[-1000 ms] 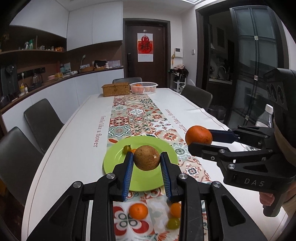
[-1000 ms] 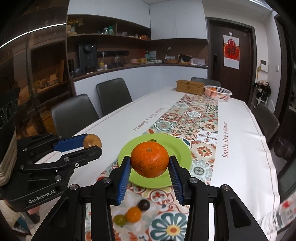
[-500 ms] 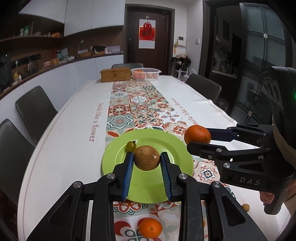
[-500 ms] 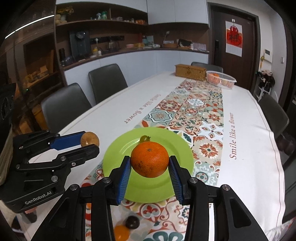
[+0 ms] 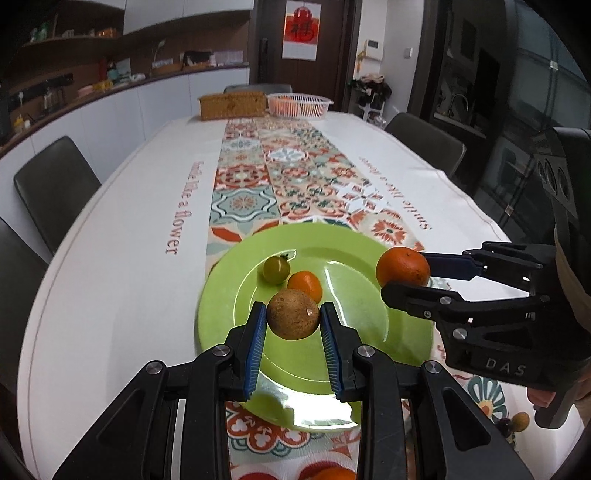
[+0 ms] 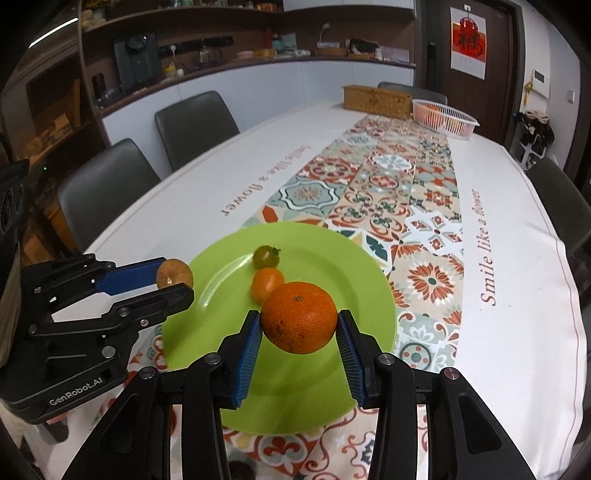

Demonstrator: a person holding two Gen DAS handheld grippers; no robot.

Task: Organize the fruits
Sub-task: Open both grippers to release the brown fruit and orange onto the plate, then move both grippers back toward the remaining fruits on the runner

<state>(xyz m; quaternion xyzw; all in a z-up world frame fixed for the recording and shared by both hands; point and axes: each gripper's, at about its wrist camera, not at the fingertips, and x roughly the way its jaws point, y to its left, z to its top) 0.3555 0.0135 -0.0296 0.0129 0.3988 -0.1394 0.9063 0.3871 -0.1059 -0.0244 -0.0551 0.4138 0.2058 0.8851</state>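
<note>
Left tool: clamped on a brown round fruit, held over the near part of the green plate.
Right tool: clamped on an orange, held over the plate's right half.
On plate: green tomato touching a small orange fruit, near its centre.
Desk: white basket well beyond the plate.

A long desk has a white cloth and a bright patterned runner. Dark chairs stand around it. White cupboards sit under brown shelves. A dark door has a red poster.
</note>
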